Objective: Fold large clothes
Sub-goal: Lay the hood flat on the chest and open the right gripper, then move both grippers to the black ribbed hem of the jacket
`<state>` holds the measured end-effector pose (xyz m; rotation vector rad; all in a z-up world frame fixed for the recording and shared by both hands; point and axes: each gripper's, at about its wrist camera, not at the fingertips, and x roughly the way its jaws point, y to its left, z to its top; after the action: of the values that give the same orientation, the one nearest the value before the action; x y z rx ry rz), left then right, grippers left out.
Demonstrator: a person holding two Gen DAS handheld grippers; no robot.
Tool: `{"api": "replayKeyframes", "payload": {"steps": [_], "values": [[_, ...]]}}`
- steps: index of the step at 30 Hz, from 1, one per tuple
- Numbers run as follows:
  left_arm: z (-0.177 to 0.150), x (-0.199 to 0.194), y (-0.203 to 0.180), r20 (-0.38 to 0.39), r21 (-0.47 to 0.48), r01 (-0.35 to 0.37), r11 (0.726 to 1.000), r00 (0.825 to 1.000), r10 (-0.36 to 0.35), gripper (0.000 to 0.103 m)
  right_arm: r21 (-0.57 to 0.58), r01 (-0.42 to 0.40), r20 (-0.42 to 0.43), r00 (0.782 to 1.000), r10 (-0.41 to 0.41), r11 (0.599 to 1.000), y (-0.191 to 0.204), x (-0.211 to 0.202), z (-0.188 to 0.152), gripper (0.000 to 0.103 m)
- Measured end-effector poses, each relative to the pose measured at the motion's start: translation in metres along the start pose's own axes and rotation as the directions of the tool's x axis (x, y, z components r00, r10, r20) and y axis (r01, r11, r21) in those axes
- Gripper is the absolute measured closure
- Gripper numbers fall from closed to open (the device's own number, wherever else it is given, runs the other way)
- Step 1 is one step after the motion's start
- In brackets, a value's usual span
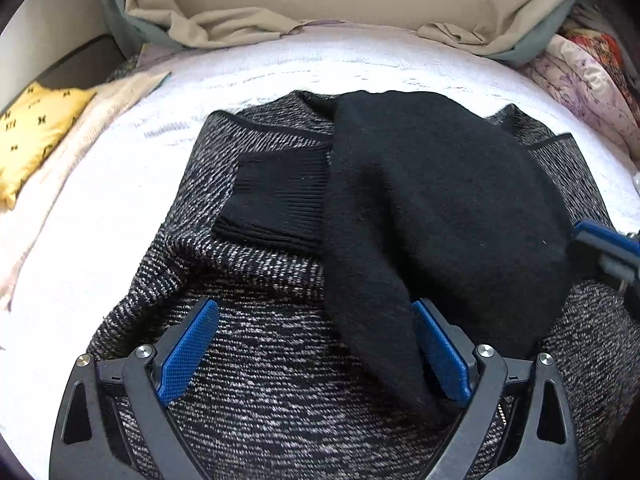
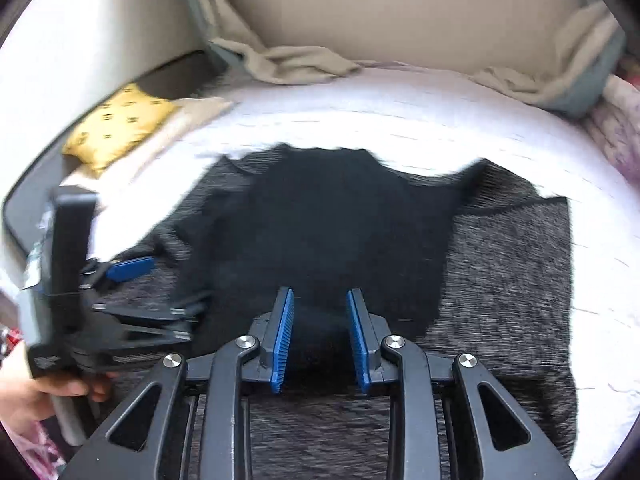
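White bedding covers the bed (image 1: 132, 216), and on it lies the sweater (image 1: 256, 368), a grey-and-black marled knit spread wide across the sheet. Its black lining panel (image 1: 432, 208) is flipped over the upper middle of the sweater, and a ribbed black cuff (image 1: 276, 200) rests just left of that panel. Beyond the sweater, at the head of the bed, a beige sheet (image 1: 224, 28) is bunched up; a yellow cushion (image 1: 36, 128) sits far to the sweater's left, and floral bedding (image 1: 580, 80) to its right.

The left gripper (image 1: 316, 344) hangs over the sweater's near edge with its jaws wide apart, holding nothing; the tail of the black panel runs down beside its right pad. The right gripper (image 2: 320, 336) hovers above the black panel, jaws parted with dark cloth seen between them, not closed on it. That view is blurred, so contact with the fabric cannot be told.

Judging from the layout, the fold is part done: one sleeve seems laid in, and the body is not yet doubled over. To do the next fold well, each gripper should take the near hem at a matching point either side of the sweater's middle, pinching all layers so the loose panel does not slide. Lifting evenly and laying the hem toward the collar, then smoothing outward, should keep the cuff tucked and the edges square.
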<state>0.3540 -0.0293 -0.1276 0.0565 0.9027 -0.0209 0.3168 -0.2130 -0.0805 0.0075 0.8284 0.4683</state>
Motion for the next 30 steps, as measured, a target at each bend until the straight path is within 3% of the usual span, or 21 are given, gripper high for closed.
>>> {"api": "replayKeyframes", "payload": {"steps": [3, 8, 20, 24, 30], "values": [[-0.003, -0.001, -0.005, -0.001, 0.011, -0.002, 1.0, 1.0, 0.002, 0.005, -0.038, -0.029, -0.043, 0.999, 0.027, 0.999, 0.015, 0.01, -0.008, 0.079], [-0.008, 0.01, -0.002, -0.037, -0.004, 0.005, 1.0, 0.999, -0.005, 0.004, -0.046, 0.017, -0.135, 0.991, -0.023, 0.999, 0.013, 0.04, -0.028, 0.08], [-0.013, 0.017, 0.003, -0.034, -0.026, 0.005, 1.0, 0.999, -0.006, 0.0, -0.029, 0.018, -0.127, 0.992, -0.021, 0.999, 0.014, 0.047, -0.034, 0.079], [-0.012, 0.016, 0.005, -0.042, -0.035, 0.011, 0.999, 0.999, -0.013, 0.0, 0.036, -0.037, -0.137, 0.99, 0.042, 0.999, 0.01, 0.035, -0.026, 0.06], [-0.013, 0.008, 0.005, -0.046, -0.028, 0.003, 1.0, 0.999, -0.004, 0.0, 0.029, 0.021, -0.113, 0.993, -0.018, 0.999, 0.011, 0.007, -0.024, 0.059]]}}
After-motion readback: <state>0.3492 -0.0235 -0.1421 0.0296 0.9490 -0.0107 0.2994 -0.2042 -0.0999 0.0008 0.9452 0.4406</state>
